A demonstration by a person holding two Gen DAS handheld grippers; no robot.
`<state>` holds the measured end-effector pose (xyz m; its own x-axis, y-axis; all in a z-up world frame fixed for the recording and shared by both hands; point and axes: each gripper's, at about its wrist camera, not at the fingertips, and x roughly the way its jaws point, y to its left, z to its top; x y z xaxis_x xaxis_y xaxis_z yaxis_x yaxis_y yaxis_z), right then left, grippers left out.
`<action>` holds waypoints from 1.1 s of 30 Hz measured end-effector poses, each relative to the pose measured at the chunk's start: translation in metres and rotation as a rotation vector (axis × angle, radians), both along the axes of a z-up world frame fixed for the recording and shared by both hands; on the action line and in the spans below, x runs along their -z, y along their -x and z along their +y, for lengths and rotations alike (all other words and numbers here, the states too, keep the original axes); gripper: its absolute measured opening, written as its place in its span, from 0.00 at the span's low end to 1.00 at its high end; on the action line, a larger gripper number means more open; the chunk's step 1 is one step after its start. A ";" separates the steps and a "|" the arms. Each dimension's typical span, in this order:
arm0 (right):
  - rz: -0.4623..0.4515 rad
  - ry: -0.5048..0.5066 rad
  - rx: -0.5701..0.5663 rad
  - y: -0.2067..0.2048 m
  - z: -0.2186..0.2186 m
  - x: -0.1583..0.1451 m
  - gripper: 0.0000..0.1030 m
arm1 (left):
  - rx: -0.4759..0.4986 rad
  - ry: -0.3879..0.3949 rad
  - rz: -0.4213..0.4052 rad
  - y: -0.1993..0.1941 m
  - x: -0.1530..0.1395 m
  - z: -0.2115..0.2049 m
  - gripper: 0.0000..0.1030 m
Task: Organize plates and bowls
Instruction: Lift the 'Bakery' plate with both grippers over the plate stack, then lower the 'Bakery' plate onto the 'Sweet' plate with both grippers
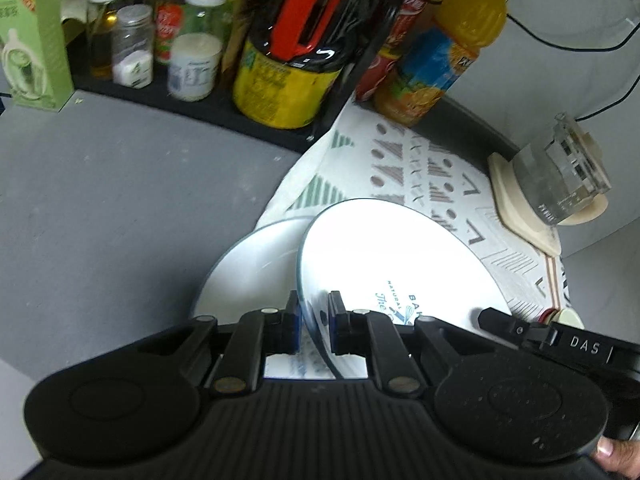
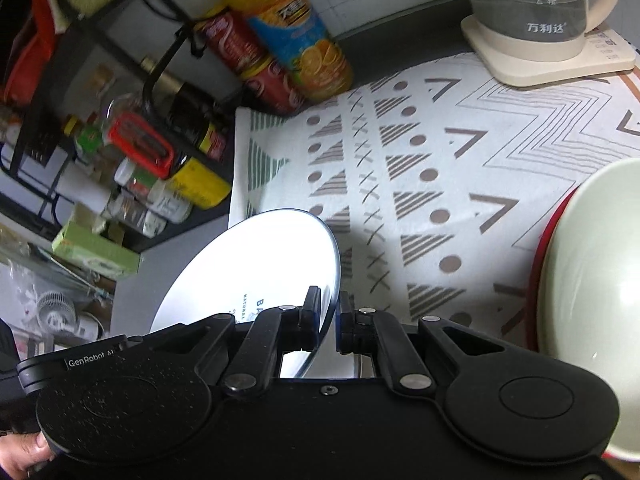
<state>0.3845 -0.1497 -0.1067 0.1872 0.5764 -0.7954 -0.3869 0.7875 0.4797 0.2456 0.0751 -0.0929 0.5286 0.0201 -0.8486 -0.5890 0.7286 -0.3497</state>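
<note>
A white plate (image 1: 380,252) with a thin blue rim and blue lettering is held tilted above the patterned mat (image 2: 440,160). My left gripper (image 1: 314,320) is shut on its near rim. The same plate (image 2: 256,264) shows in the right wrist view, where my right gripper (image 2: 329,320) is shut on its opposite edge. The right gripper's black body (image 1: 560,340) reaches in at the plate's right side. A second white dish (image 1: 248,268) lies under and left of the plate. A pale green bowl (image 2: 592,280) sits on a red-rimmed plate (image 2: 536,272) at the right.
A black rack (image 1: 224,104) of jars and bottles lines the back. Beside it stand an orange juice bottle (image 1: 452,52) and a red can (image 2: 256,64). A glass kettle (image 2: 532,12) stands on a cream base at the back right, and a green box (image 1: 32,40) at far left on the grey counter (image 1: 100,200).
</note>
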 end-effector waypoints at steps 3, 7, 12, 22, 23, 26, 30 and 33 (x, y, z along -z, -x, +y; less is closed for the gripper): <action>-0.015 0.025 -0.017 0.008 0.004 0.001 0.07 | 0.001 0.003 0.012 0.008 0.005 0.000 0.11; -0.019 0.053 -0.030 0.015 0.006 0.004 0.07 | 0.004 0.021 0.030 0.014 0.012 0.000 0.11; -0.005 0.090 0.007 0.027 0.003 0.007 0.07 | 0.016 0.025 0.053 0.017 0.018 -0.001 0.12; -0.043 0.161 0.013 0.041 0.005 0.008 0.07 | 0.033 0.035 0.082 0.019 0.027 -0.005 0.13; -0.041 0.163 0.017 0.041 0.005 0.009 0.07 | 0.037 0.033 0.083 0.019 0.028 -0.005 0.13; -0.039 0.174 0.026 0.042 0.005 0.011 0.07 | 0.043 0.050 0.095 0.019 0.034 -0.005 0.14; -0.036 0.189 0.026 0.044 0.008 0.015 0.07 | 0.059 0.035 0.099 0.019 0.035 -0.006 0.14; -0.034 0.186 0.043 0.042 0.008 0.016 0.06 | 0.070 0.054 0.097 0.020 0.038 -0.005 0.15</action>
<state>0.3422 -0.1421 -0.1228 0.2370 0.4111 -0.8802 -0.3641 0.8776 0.3118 0.2259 0.0701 -0.1311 0.4426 -0.0608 -0.8947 -0.5702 0.7510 -0.3331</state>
